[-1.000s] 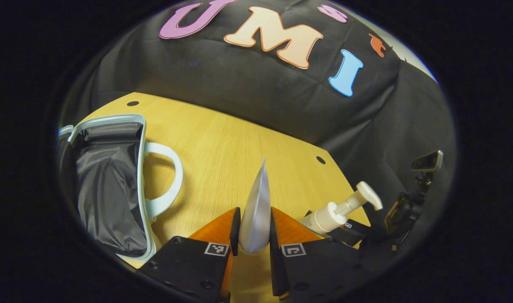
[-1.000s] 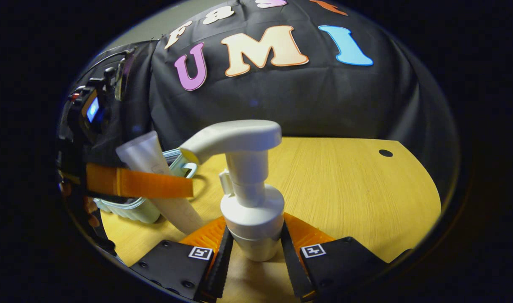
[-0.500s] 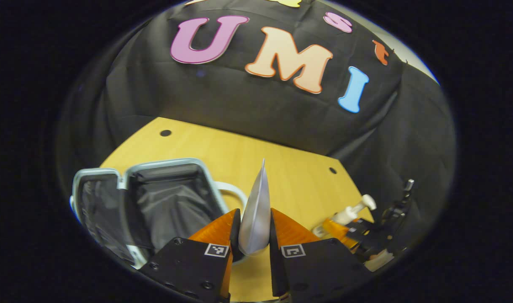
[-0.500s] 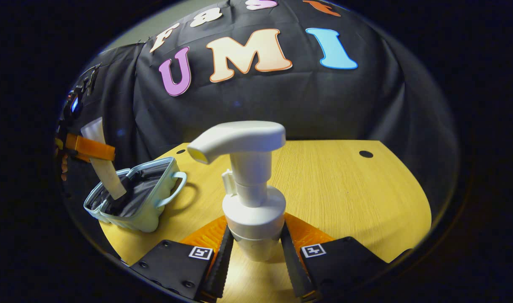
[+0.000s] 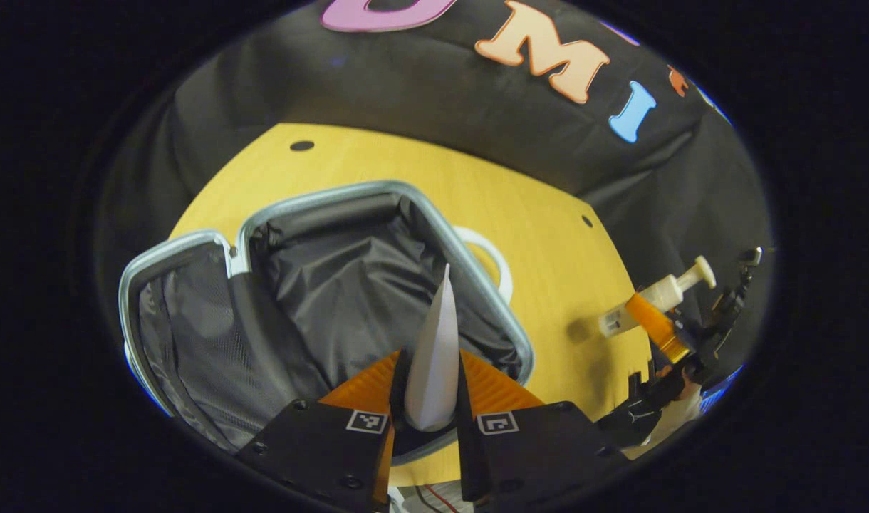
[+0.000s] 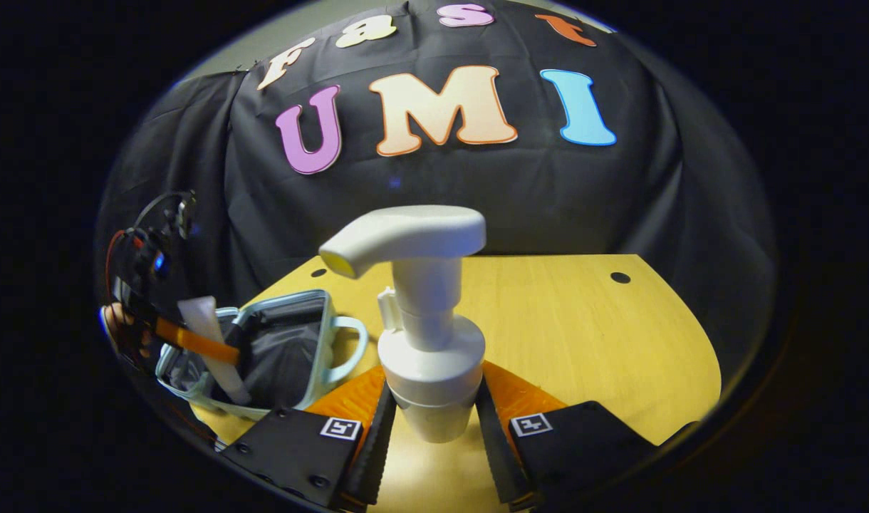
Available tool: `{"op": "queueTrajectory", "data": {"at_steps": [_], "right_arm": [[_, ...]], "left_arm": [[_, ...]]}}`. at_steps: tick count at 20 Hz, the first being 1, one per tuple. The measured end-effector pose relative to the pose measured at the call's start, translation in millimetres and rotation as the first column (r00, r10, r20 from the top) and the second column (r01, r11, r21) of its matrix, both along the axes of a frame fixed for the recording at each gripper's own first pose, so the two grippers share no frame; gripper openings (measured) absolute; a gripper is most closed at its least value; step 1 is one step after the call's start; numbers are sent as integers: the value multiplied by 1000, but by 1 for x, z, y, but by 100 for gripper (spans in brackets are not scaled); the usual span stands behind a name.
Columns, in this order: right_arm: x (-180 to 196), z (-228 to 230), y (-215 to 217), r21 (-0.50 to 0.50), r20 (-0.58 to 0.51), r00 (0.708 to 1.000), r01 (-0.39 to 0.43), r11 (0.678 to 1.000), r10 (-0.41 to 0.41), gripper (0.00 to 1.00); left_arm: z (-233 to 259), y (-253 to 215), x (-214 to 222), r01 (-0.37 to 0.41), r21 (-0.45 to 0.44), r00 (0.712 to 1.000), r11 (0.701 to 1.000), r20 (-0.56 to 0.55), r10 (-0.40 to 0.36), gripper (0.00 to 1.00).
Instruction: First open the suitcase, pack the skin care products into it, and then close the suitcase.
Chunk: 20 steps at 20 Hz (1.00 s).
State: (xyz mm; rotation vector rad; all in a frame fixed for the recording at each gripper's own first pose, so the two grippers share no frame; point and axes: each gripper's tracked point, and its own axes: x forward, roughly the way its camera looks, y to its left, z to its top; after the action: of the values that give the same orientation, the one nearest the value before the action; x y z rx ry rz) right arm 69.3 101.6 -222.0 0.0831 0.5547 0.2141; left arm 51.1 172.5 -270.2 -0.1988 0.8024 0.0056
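Moved: your left gripper [image 5: 431, 399] has swung from over the bare table [image 5: 548, 235] to directly above the open suitcase [image 5: 377, 285]; a second ago the case sat off to the side of its view.
Left claw: clenched on the tube [image 5: 434, 363], both fingers pressing its flat sides, the crimped end pointing forward over the dark lining.
Right claw: your right gripper [image 6: 429, 420] is clamped on the pump bottle [image 6: 424, 335] just below its collar, and it has stayed almost where it was, above the table and well apart from the case.
Suitcase: lid folded back flat, its mesh panel [image 5: 192, 342] beside the main compartment; the handle [image 5: 488, 260] lies on the table side.
Meaning for the task: opening looks done, and the tube is placed for a drop into the main compartment. I judge the next move as lowering and letting go, with the bottle to follow and the closing still ahead.
Left gripper view adds: a look straight down into the compartment, where I see nothing packed in the part that shows, plus your right gripper far off with the bottle tilted.
Right gripper view adds: the side-on height, with the tube slanting down so its lower end is at or just inside the rim; I cannot tell whether it touches the lining.
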Motion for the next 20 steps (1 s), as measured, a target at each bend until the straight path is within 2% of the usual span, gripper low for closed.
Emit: {"op": "queueTrajectory", "data": {"at_steps": [1, 2, 6, 8, 9, 11, 13, 16, 20], "right_arm": [[-4, 4, 15, 6, 2, 1000, -10, 1000, 10, 60], [-6, 9, 30, 12, 2, 1000, -22, 1000, 22, 62], [-13, 21, 90, 45, -1, 996, -88, 995, 88, 60], [-19, 21, 116, 55, -12, 992, -128, 990, 129, 60], [-21, 19, 127, 61, -20, 989, -147, 987, 148, 62], [-24, 17, 146, 71, -41, 983, -178, 982, 181, 60], [-26, 13, 161, 85, -58, 977, -198, 976, 204, 60], [-25, 0, 176, 94, -96, 969, -221, 971, 229, 60], [-26, -27, 193, 88, -168, 952, -245, 965, 257, 62]], "left_arm": [[-6, 7, -3, 6, -3, 1000, 1000, -16, -6, 28], [-12, 11, -3, 14, -13, 999, 1000, -31, -15, 31], [-23, 16, 1, 21, -78, 998, 997, -58, -26, 31], [-21, 20, 4, 18, -80, 999, 997, -43, -21, 38], [-15, 20, 5, 13, -93, 1000, 996, -26, -15, 56], [-7, 26, 7, -6, -61, 1000, 998, 10, 7, 92], [6, 32, 7, -18, -46, 999, 999, 47, 20, 95], [29, 36, -4, -32, -69, 995, 997, 92, 38, 95], [60, 57, -33, -90, -70, 984, 993, 147, 100, 95]]}}
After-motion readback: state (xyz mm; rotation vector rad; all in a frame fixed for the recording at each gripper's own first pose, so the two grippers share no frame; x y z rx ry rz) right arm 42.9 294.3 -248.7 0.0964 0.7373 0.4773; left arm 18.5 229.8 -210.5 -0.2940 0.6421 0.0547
